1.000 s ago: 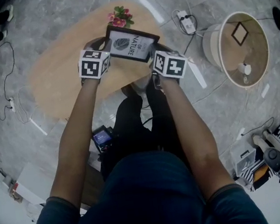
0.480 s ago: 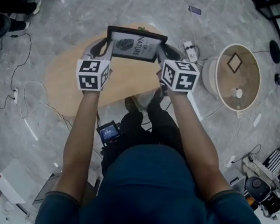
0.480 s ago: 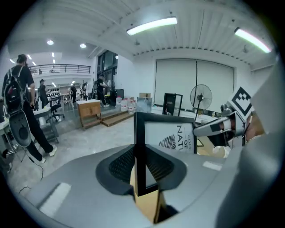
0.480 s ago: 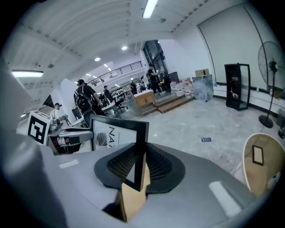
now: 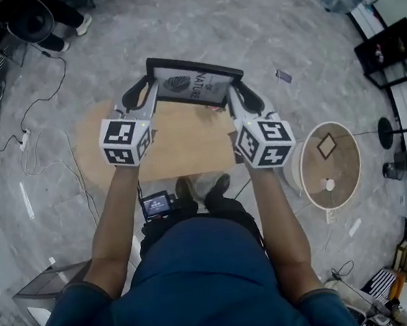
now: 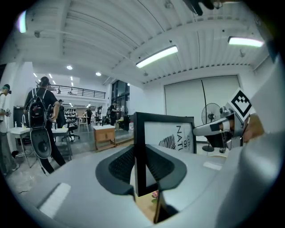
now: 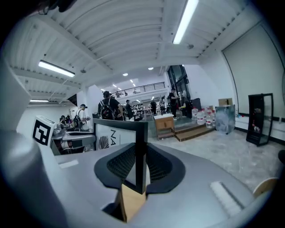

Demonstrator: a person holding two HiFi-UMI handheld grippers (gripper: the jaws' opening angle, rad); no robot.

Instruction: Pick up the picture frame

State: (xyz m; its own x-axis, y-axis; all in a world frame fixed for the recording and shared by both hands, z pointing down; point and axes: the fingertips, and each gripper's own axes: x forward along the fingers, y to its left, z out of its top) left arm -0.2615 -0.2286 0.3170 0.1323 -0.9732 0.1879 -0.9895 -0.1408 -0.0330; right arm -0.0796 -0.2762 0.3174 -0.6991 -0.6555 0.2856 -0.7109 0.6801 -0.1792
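The picture frame (image 5: 194, 84) print reads "NATURE".

A dark blue short-sleeved top (image 5: 201, 282) is worn. The left gripper (image 5: 141, 100) and right gripper (image 5: 245, 102) are moulded in light grey with black ribbed jaws, each topped by a white cube (image 5: 124, 140) of black square markers.

1. Light wooden oval bench (image 5: 180, 143) stands on the grey marbled floor (image 5: 261, 22), near edge right by the person's feet.
2. The visible top is bare wood; the far edge is covered from the head view.
3. In the left gripper view, a small pink flower (image 6: 154, 194) peeks in just over the wood.
4. On the floor: cables (image 5: 26, 137) to the left, a round white-walled stand (image 5: 345, 172) to the right, and a small dark flat item (image 5: 283, 76) beyond it.
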